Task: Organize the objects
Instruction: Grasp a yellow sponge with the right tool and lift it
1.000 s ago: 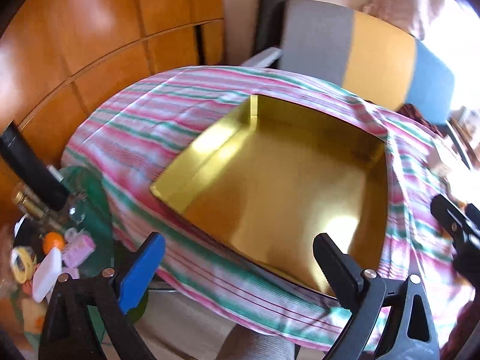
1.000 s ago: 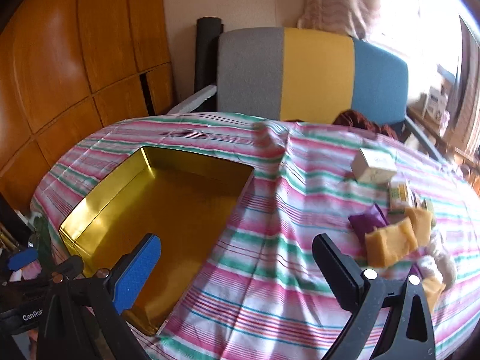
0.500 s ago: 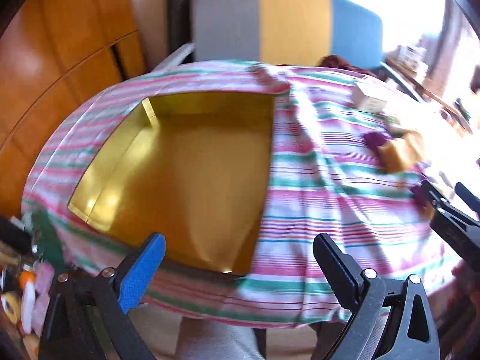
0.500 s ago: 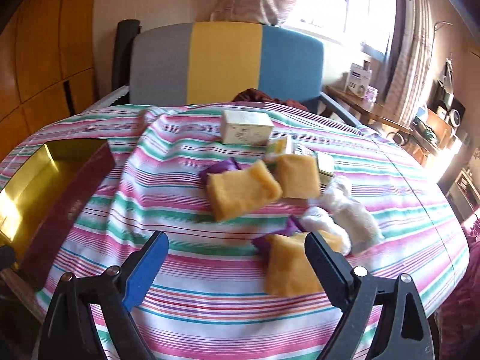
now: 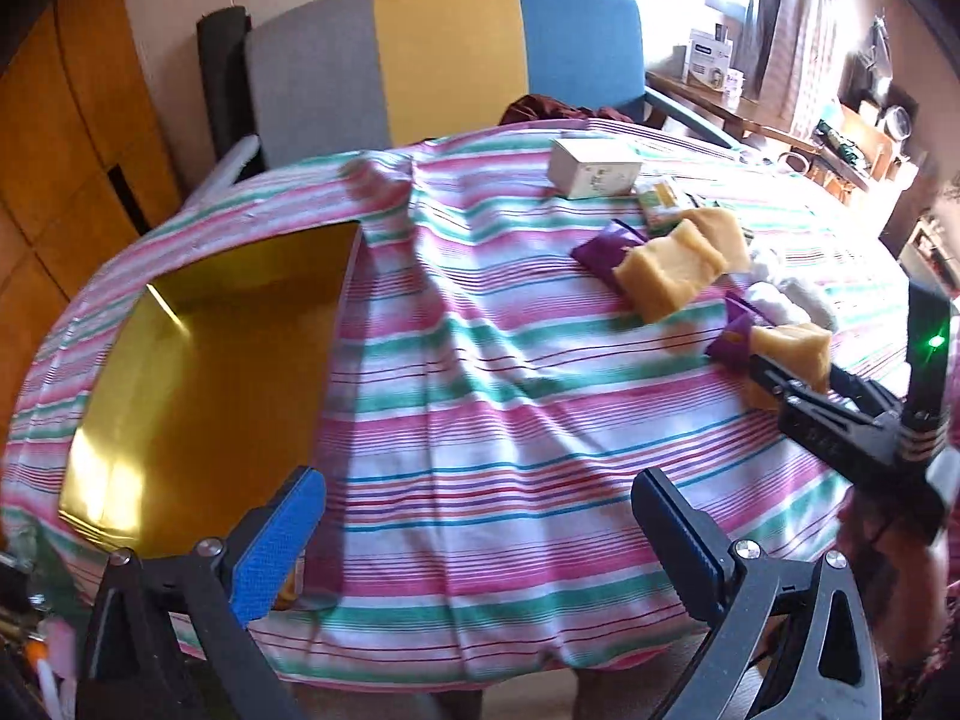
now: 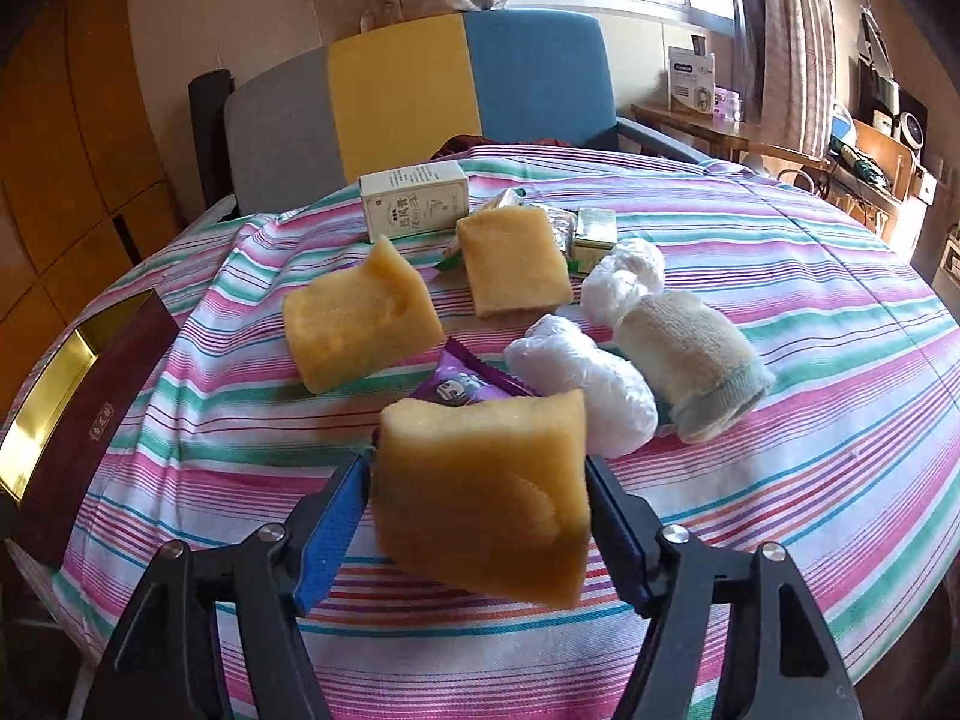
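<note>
Right gripper (image 6: 480,504) pinching a yellow sponge (image 6: 480,492) above the striped tablecloth (image 6: 810,450); left gripper (image 5: 480,540) spread wide beside the gold tin (image 5: 198,372).

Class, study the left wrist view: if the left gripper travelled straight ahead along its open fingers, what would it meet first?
Most likely the striped tablecloth: the left gripper points at bare cloth between the gold tin and the sponges. Depth is unclear, so it might instead pass above it toward the chair.
</note>
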`<state>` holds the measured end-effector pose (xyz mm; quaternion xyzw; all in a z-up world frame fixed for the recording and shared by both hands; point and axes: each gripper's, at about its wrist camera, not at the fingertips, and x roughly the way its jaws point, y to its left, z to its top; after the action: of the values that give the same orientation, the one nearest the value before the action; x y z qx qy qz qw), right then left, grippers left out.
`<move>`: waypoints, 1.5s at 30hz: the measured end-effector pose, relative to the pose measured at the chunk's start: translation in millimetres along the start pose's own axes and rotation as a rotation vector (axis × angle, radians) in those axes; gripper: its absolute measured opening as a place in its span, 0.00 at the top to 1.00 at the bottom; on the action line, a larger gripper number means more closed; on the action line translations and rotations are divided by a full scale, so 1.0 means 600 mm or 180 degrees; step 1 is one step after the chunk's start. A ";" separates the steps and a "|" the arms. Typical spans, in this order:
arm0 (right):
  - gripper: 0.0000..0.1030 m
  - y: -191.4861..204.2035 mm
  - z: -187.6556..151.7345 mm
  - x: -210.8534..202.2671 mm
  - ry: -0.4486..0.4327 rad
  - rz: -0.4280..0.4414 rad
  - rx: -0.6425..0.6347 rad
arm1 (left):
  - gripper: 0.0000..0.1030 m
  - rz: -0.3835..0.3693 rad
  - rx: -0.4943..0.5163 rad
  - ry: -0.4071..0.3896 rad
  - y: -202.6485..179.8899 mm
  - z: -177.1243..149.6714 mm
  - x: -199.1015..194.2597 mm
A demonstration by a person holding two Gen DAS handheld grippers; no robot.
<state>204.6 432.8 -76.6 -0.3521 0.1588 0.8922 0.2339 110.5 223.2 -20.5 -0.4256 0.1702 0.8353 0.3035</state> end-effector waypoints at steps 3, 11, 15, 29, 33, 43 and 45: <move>0.37 -0.002 -0.005 -0.009 -0.0118 0.0083 -0.0038 | 0.00 -0.0036 -0.0010 0.0028 -0.016 0.012 0.010; 0.38 -0.029 -0.010 -0.026 -0.0112 0.0285 0.0118 | 0.00 -0.0002 0.0253 -0.0088 -0.071 0.062 0.048; 0.38 -0.046 -0.019 -0.033 -0.0038 0.0281 0.0205 | 0.00 -0.0149 0.0384 -0.0167 -0.105 0.093 0.070; 0.38 -0.062 -0.022 -0.030 0.0270 0.0280 0.0335 | 0.00 -0.0255 0.0958 -0.0412 -0.198 0.179 0.180; 0.38 -0.066 -0.023 -0.029 0.0284 0.0314 0.0377 | 0.05 -0.0257 0.0971 -0.0442 -0.211 0.184 0.196; 0.38 -0.068 -0.023 -0.026 0.0324 0.0310 0.0472 | 0.10 -0.0582 0.0915 -0.0365 -0.220 0.176 0.222; 0.38 -0.070 -0.022 -0.027 0.0330 0.0308 0.0486 | 0.10 -0.0624 0.0904 -0.0370 -0.220 0.170 0.221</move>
<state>244.5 457.0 -79.6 -0.3709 0.2551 0.8684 0.2081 74.6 426.8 -73.1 -0.3441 0.2263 0.7924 0.4499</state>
